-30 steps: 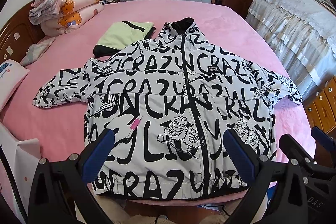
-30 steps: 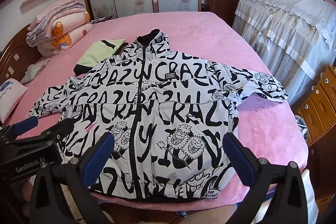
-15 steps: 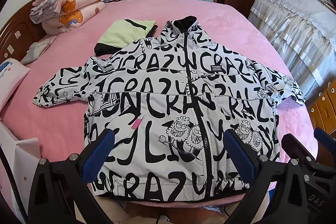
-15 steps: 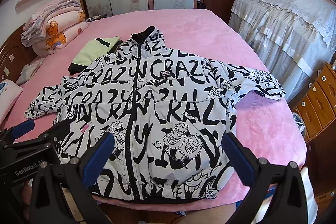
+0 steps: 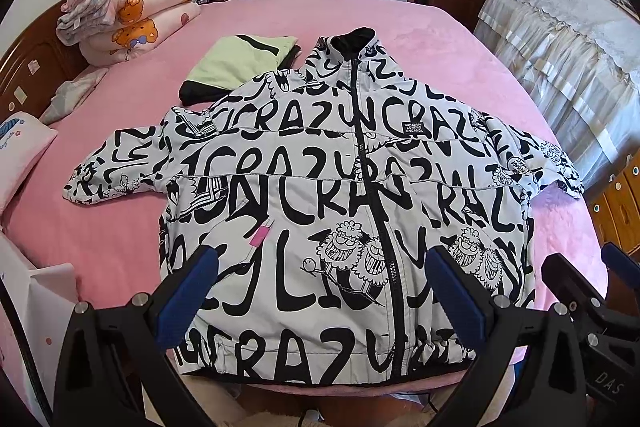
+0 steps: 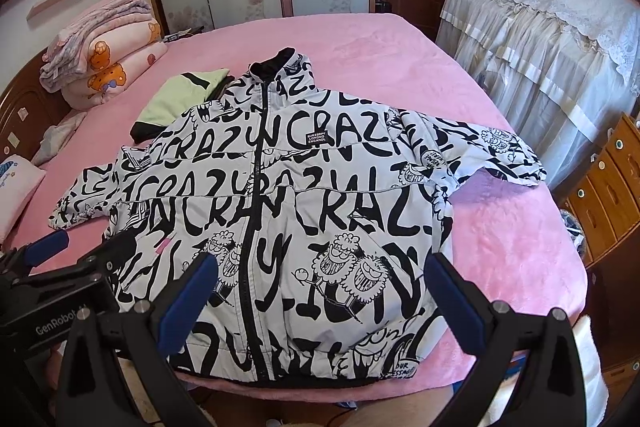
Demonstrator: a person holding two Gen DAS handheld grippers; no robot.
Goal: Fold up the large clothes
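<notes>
A large white jacket with black lettering [image 5: 320,195] lies flat and zipped, front up, on the pink bed [image 5: 440,39], sleeves spread to both sides, hem at the near edge. It also shows in the right wrist view [image 6: 304,211]. My left gripper [image 5: 322,291] is open and empty, held above the hem on the jacket's left half. My right gripper [image 6: 320,291] is open and empty, held above the hem on the right half. The left gripper's body [image 6: 52,291] shows at the lower left of the right wrist view.
A folded green and black garment [image 5: 236,63] lies beyond the jacket's left shoulder. Folded quilts [image 5: 128,3] are stacked at the far left by the headboard. A pillow [image 5: 20,151] lies at left. A lace-covered cabinet [image 6: 552,39] and wooden drawers [image 6: 608,195] stand at right.
Both grippers have drifted slightly forward over the jacket's hem, so it looks a little nearer. Both stayed open. The jacket has not moved.
</notes>
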